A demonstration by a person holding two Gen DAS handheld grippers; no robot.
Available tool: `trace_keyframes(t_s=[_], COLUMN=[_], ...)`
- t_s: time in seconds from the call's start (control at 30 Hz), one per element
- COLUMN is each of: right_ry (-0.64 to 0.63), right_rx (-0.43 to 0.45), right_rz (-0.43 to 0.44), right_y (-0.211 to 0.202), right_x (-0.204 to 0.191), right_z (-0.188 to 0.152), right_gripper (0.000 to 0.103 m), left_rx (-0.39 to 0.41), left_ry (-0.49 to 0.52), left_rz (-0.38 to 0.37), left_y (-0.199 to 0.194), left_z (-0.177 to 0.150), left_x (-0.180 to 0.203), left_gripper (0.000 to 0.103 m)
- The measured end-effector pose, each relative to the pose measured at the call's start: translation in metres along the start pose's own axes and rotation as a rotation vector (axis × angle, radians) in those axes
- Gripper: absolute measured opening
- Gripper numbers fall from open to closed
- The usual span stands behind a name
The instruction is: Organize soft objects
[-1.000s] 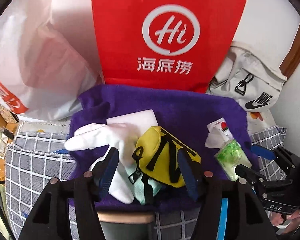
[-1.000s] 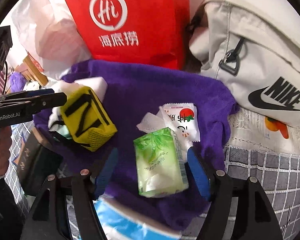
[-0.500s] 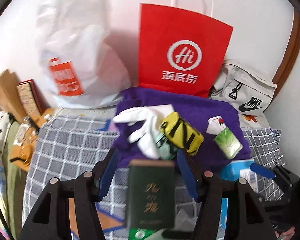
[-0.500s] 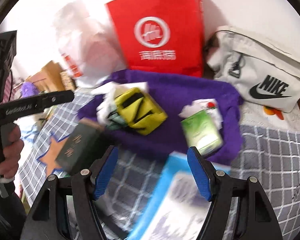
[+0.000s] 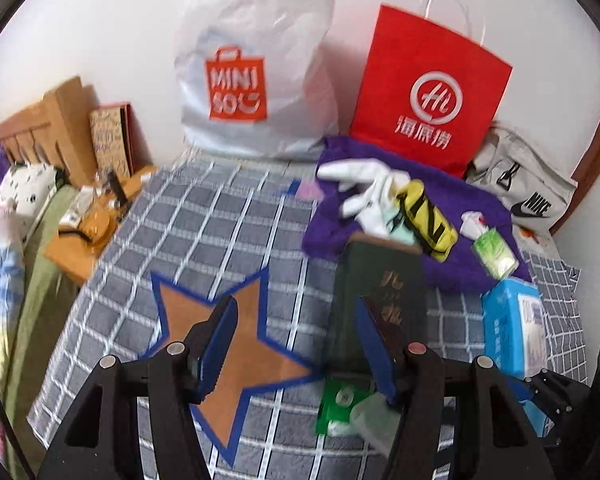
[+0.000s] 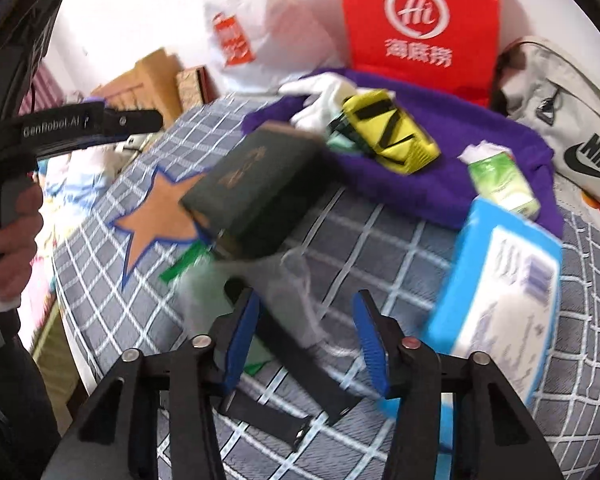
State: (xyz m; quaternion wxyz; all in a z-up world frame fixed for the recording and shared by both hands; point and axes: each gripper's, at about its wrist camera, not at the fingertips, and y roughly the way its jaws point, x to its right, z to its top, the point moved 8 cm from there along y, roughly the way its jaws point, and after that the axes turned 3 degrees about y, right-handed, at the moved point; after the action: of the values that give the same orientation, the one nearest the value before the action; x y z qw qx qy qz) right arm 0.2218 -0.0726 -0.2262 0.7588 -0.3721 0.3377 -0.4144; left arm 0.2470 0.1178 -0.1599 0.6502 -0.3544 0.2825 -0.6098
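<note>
— So where are the soft things right now?

— On my purple towel (image 5: 452, 196) at the bed's far right corner: white glove (image 5: 360, 184), yellow pouch (image 5: 428, 216), green tissue pack (image 5: 494, 252).

— And the claws?

— My left claw (image 5: 296, 344) is spread over the checked bedcover (image 5: 220, 232), holding nothing. My right claw (image 6: 304, 340) has just been closing; its pads are apart, nothing pinched, a dark strap (image 6: 300, 364) below.

Both claws have pulled back from the purple towel (image 5: 452, 264); the right claw (image 6: 306, 340) has just been closing (nothing held).
</note>
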Motion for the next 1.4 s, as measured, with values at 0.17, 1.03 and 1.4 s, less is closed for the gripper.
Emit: trace_keyframes(t_s=[0.17, 1.03, 1.4], right_ry=[-0.052, -0.015, -0.078], right_rx=[-0.061, -0.135, -0.122], right_rz=[-0.022, -0.044, -0.190], right_y=[0.019, 0.032, 0.039], right_x=[-0.013, -0.005, -0.009], right_z=[-0.020, -0.027, -0.019], right_gripper=[0.041, 0.007, 0.007], left_rx=[-0.036, -0.019, -0.034], left_ry=[-0.011, -0.059, -0.062], left_rz=[-0.034, -0.142, -0.130], left_y=[0.009, -0.004, -0.002], left_z=[-0.018, -0.045, -0.052], left_x=[0.000, -0.028, -0.034], left_gripper=[0.059, 0.059, 0.059])
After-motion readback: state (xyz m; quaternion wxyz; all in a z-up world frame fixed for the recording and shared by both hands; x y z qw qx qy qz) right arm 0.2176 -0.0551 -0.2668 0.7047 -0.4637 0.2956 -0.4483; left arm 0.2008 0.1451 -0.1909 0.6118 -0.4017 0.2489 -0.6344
